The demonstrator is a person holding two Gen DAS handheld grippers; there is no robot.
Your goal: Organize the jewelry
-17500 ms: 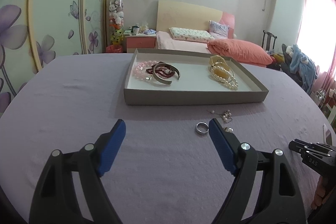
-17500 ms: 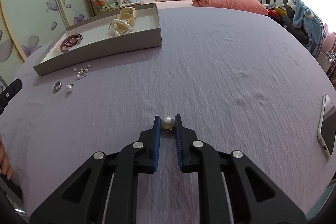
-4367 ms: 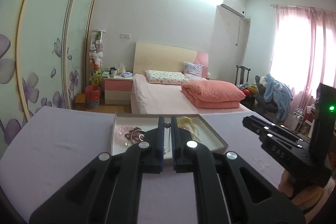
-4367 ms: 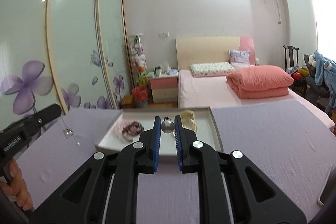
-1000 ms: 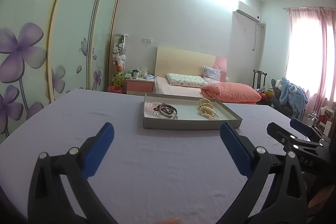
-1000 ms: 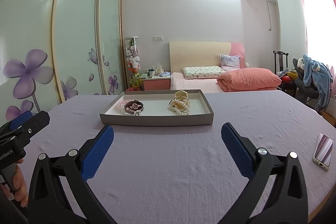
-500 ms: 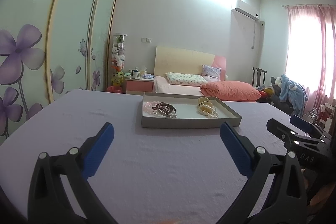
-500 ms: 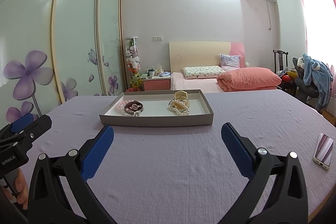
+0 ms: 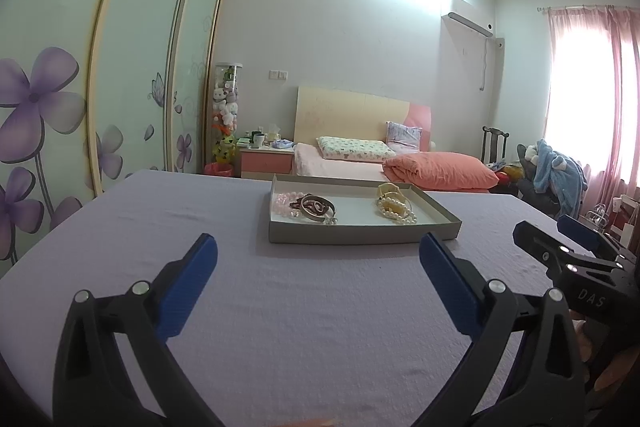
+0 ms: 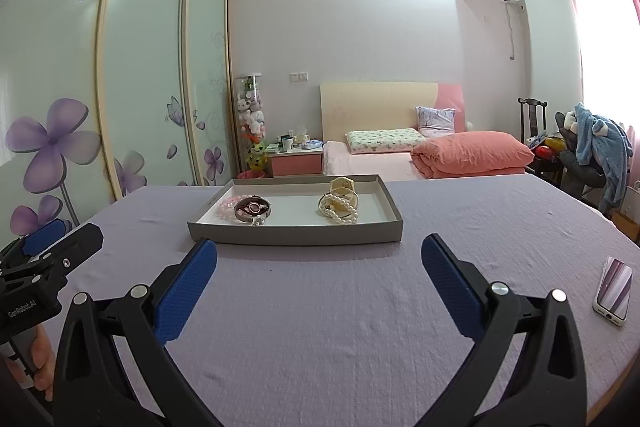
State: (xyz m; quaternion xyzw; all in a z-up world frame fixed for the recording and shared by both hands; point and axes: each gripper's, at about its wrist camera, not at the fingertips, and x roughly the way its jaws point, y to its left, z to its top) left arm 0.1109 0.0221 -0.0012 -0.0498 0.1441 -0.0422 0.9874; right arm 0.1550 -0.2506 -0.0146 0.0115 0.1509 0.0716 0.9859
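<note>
Grippers, left [image 9: 318,267] and right [image 10: 319,267], both hanging wide open, gripping nothing; tray [image 10: 296,235] sitting mid-frame holding jewelry [image 10: 338,207].

Two black hand-held grippers with blue-padded fingers

The left gripper [image 9: 318,259] and the right gripper [image 10: 319,261] share one build: matte black frames with triangular cut-outs, round silver screws at the joints, and textured blue pads on the fingers [image 9: 192,283]. Seen side-on, one body carries white "DAS" lettering and the other "GenRobot.AI". Bare skin of the left hand [image 10: 38,359] wraps a grey handle; a sliver of the right hand [image 9: 612,371] shows too.
</note>
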